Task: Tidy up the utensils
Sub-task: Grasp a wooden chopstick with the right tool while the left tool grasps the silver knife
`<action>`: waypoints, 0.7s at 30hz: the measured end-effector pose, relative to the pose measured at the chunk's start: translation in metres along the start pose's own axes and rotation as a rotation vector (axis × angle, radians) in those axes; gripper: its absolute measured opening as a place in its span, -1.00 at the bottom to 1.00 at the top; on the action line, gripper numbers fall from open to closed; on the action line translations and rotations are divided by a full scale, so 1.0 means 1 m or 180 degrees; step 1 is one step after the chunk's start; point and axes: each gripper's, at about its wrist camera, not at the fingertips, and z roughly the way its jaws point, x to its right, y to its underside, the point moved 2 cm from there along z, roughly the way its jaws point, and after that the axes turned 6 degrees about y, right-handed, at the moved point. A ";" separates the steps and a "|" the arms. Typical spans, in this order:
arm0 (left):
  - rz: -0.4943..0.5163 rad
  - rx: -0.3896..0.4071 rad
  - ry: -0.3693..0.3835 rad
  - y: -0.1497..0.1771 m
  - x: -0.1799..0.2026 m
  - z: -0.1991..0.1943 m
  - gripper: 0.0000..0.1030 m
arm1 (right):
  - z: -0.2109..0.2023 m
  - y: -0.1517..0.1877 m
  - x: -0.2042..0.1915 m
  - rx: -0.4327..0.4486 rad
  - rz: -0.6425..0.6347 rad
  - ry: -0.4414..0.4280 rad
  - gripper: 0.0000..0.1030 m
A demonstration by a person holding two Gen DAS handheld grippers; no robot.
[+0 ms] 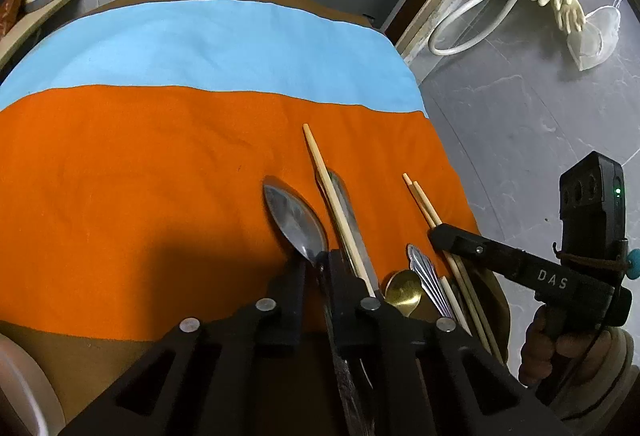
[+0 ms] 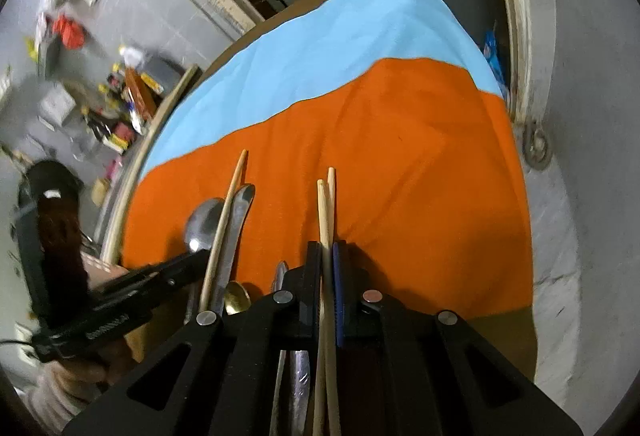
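Gripping the neck of the steel spoon [image 1: 294, 222], the left gripper [image 1: 316, 264] has its jaws closed, while the right gripper [image 2: 327, 256] is clamped on the pair of chopsticks [image 2: 326, 204] over the orange cloth [image 1: 140, 164]. Lifting either could drag the loose chopstick [image 1: 328, 192], knife [image 1: 352, 224] or gold spoon [image 1: 404, 290] crowded alongside. No container shows, so the utensils lie bare on cloth.
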 end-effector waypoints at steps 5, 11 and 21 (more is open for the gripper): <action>-0.0004 0.0012 -0.0037 0.004 0.000 -0.003 -0.85 | -0.002 0.009 0.002 0.0031 -0.0003 -0.0021 -0.91; -0.0013 -0.0001 -0.0102 0.010 0.002 -0.009 -0.87 | -0.010 0.006 0.001 0.0103 0.0006 -0.0064 -0.92; -0.0113 -0.0028 -0.0069 0.021 -0.004 -0.019 -0.89 | -0.015 0.011 0.003 0.0074 0.0035 -0.0093 -0.92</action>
